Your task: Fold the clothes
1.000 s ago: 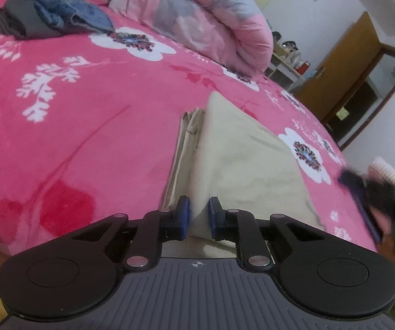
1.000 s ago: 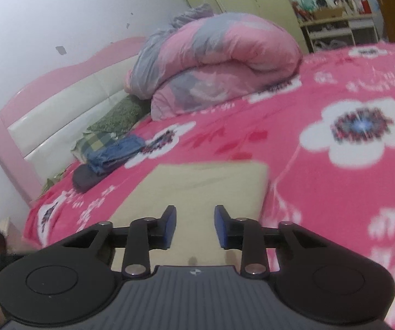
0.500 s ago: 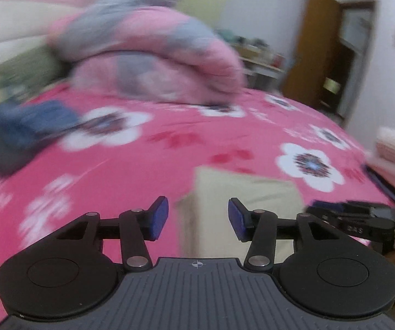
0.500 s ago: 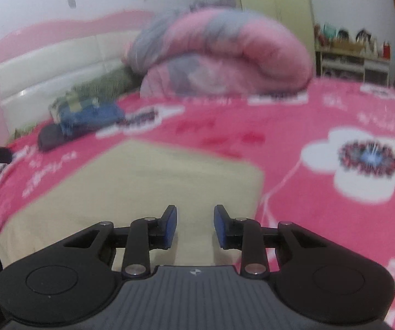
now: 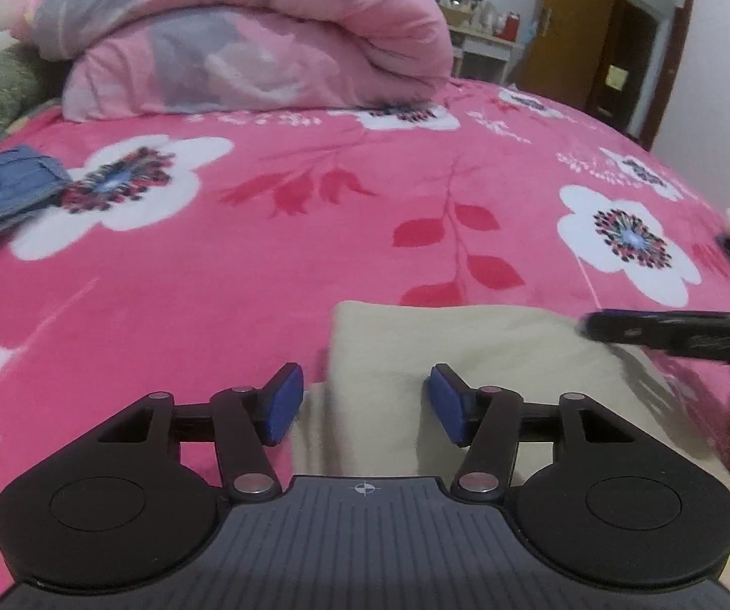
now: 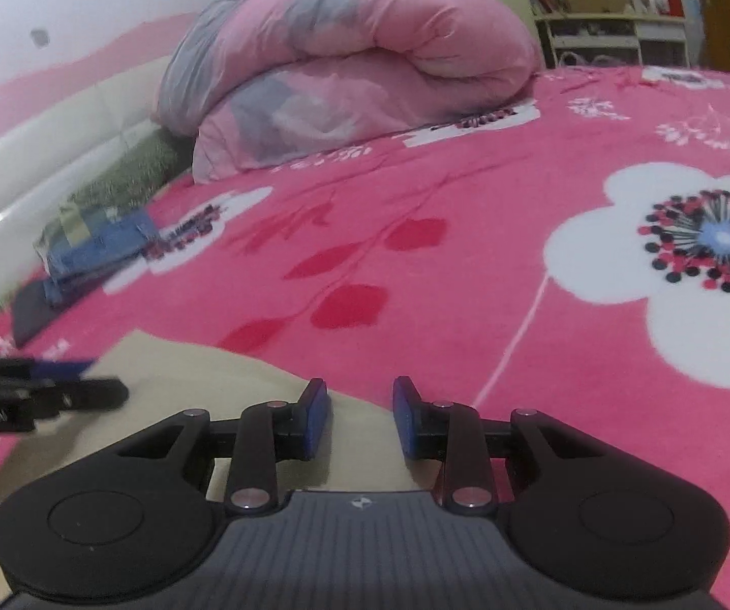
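Here the bed, covered by a bright pink fleece blanket printed with white flowers and red leaves (image 5: 273,254), fills both views. At its head a rolled pink-and-grey quilt (image 5: 243,35) is seen, with a small stack of folded blue denim and dark garments (image 6: 85,249) near the white padded headboard (image 6: 50,152). The task's thing, a flat beige cloth folded into a rectangle (image 5: 446,351), lies on the blanket at the near edge of the bed, directly beneath both tools.

The left gripper (image 5: 365,406) is held over the cloth's left fold edge; its blue-padded fingers (image 5: 283,404) are spreading apart, with cloth seen below the gap but not pinched. The right gripper (image 6: 360,417) is held at the cloth's far right corner, its fingers (image 6: 314,417) set moderately apart and clamping nothing. Each tool is glimpsed, blurred, at the margin of the other's view.

The step in hand is judged to be a re-grip for the next fold. It is done well if both layers of an edge are taken together, the two corners are pinched at matching points, and the cloth is lifted evenly so that the earlier folds are not dragged open on the clinging fleece.
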Demonstrator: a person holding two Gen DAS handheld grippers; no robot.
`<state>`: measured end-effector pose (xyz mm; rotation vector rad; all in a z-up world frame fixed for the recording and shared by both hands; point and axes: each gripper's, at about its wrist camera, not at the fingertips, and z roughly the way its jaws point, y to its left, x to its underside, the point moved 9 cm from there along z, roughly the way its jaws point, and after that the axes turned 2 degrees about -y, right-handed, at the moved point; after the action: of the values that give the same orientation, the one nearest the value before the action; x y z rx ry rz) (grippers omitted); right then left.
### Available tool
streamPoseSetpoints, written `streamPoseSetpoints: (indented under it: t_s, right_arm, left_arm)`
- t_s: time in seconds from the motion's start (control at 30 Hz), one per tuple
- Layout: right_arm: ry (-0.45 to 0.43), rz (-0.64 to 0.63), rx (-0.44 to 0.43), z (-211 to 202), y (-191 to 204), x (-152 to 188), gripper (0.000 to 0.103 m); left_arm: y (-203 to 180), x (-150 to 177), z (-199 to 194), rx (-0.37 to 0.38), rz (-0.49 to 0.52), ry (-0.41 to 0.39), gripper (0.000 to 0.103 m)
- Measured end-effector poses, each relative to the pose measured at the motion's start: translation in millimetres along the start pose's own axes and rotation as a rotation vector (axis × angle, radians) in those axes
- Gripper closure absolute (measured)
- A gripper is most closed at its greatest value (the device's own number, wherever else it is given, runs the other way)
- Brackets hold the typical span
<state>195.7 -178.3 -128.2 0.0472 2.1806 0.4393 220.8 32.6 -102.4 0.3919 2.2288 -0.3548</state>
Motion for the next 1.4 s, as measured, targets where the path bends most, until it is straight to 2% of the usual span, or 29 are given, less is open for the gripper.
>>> streamPoseSetpoints:
  t_s: [0.07,0.17,0.23,0.3,0.37,0.5,0.57,0.63,0.77,0.83,0.93,0.97,1.07,1.13,1.17,1.2,1.3,1.4]
  right_arm:
    - [-0.013,0.003,-0.052,-31.1,7.7,-0.8,0.071]
    - [-0.037,-0.019,-0.162,-89.1,25.2,2.0,0.071]
    - [-0.029,-0.1,-0.248,-131.9,45.8,18.9,0.071]
    - [0.01,-0.169,-0.3,-152.8,61.3,42.7,0.071]
    - [0.082,-0.213,-0.273,-145.1,65.9,69.8,0.069]
    - [0.109,-0.148,-0.207,-125.3,59.3,91.9,0.068]
    - [0.064,-0.118,-0.164,-142.0,58.2,80.9,0.068]
    - [0.017,-0.12,-0.172,-163.1,58.4,78.3,0.068]
    - [-0.015,-0.057,-0.214,-195.0,62.0,83.1,0.067]
    - [-0.025,-0.083,-0.238,-201.8,80.2,84.8,0.067]
    - [-0.026,-0.199,-0.275,-204.8,116.4,90.1,0.067]
    - [-0.017,-0.252,-0.255,-200.4,125.1,93.0,0.067]
    - [0.017,-0.393,-0.194,-184.4,144.7,101.2,0.068]
    - [0.048,-0.446,-0.154,-171.4,148.0,107.7,0.076]
    - [0.056,-0.455,-0.127,-167.2,147.2,109.4,0.091]
    - [0.049,-0.441,-0.123,-168.7,147.2,108.7,0.095]
    - [0.019,-0.396,-0.115,-176.2,145.9,104.5,0.098]
    - [-0.002,-0.362,-0.125,-182.9,143.1,98.6,0.099]
  left_arm:
    - [4.3,-0.8,-21.7,-0.023,0.019,-0.03,0.048]
    - [6.3,5.5,-57.1,-0.006,0.045,-0.056,0.047]
    - [5.6,17.8,-67.7,-0.017,0.062,-0.046,0.046]
    - [5.0,32.5,-71.1,-0.052,0.081,-0.023,0.045]
    - [5.0,48.8,-62.6,-0.084,0.076,0.004,0.045]
    - [14.2,44.5,-82.0,-0.13,0.001,-0.036,0.045]
    - [19.0,41.6,-109.2,-0.137,-0.024,-0.096,0.044]
    - [20.0,45.3,-134.0,-0.144,-0.032,-0.134,0.042]
    - [-1.8,58.6,-166.2,-0.107,0.008,-0.179,0.039]
    - [-23.4,64.0,-173.0,-0.072,0.078,-0.199,0.036]
    - [-51.9,69.0,-172.3,-0.049,0.202,-0.223,0.022]
    - [-60.3,70.9,-169.3,-0.047,0.241,-0.225,0.016]
    - [-81.8,77.0,-158.1,-0.035,0.35,-0.225,0.016]
    - [-90.8,79.9,-150.8,-0.033,0.418,-0.228,0.016]
    - [-93.3,81.0,-147.4,-0.036,0.45,-0.227,0.016]
    - [-95.7,82.3,-144.1,-0.038,0.482,-0.225,0.016]
    - [-103.5,86.5,-133.1,-0.046,0.612,-0.219,0.017]
    - [-108.2,88.1,-122.1,-0.055,0.679,-0.202,0.021]
